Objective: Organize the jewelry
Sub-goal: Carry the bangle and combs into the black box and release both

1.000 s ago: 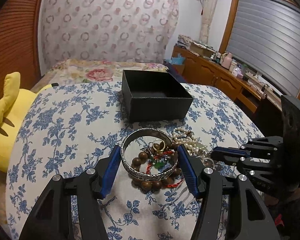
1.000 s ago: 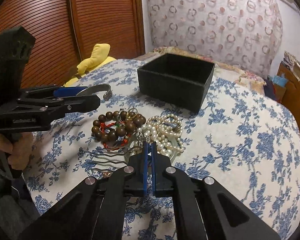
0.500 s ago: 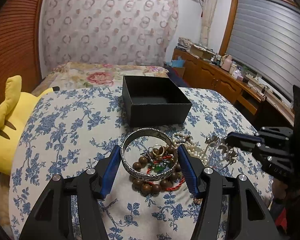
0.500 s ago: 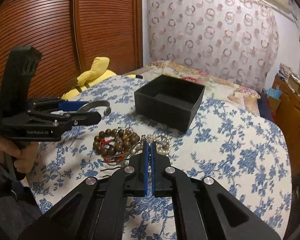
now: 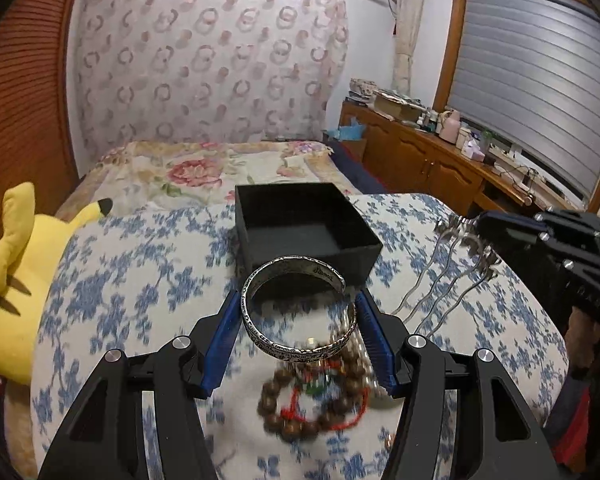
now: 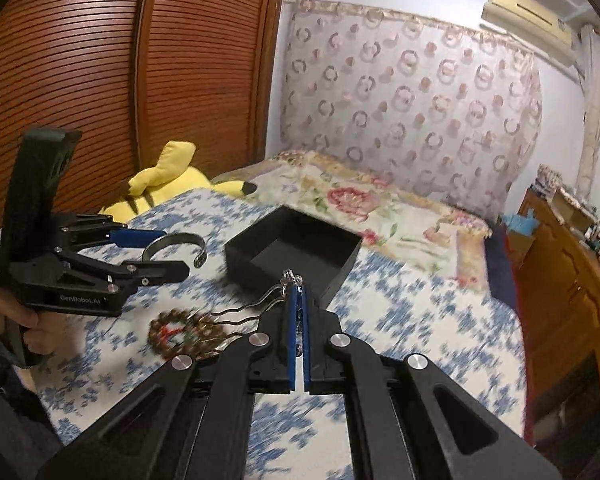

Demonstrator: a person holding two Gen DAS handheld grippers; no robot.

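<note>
My left gripper (image 5: 298, 312) is shut on a silver cuff bracelet (image 5: 296, 308) and holds it in the air in front of the open black box (image 5: 304, 228). The bracelet also shows in the right wrist view (image 6: 174, 242). My right gripper (image 6: 298, 300) is shut on a metal hair comb with wavy prongs (image 6: 252, 308), lifted above the table; it also shows in the left wrist view (image 5: 444, 276). A brown bead bracelet with red cord (image 5: 312, 408) lies on the blue floral cloth below, with pearls beside it.
The black box (image 6: 292, 256) stands on the floral tablecloth (image 5: 140, 280) beyond both grippers. A yellow plush toy (image 5: 16, 280) lies at the left edge. A bed (image 5: 204, 168) is behind the table, a wooden cabinet (image 5: 428, 160) at the right.
Both grippers have risen. The left one lifted the silver bracelet toward the box. The right one pulled the hair comb up off the jewelry pile.
</note>
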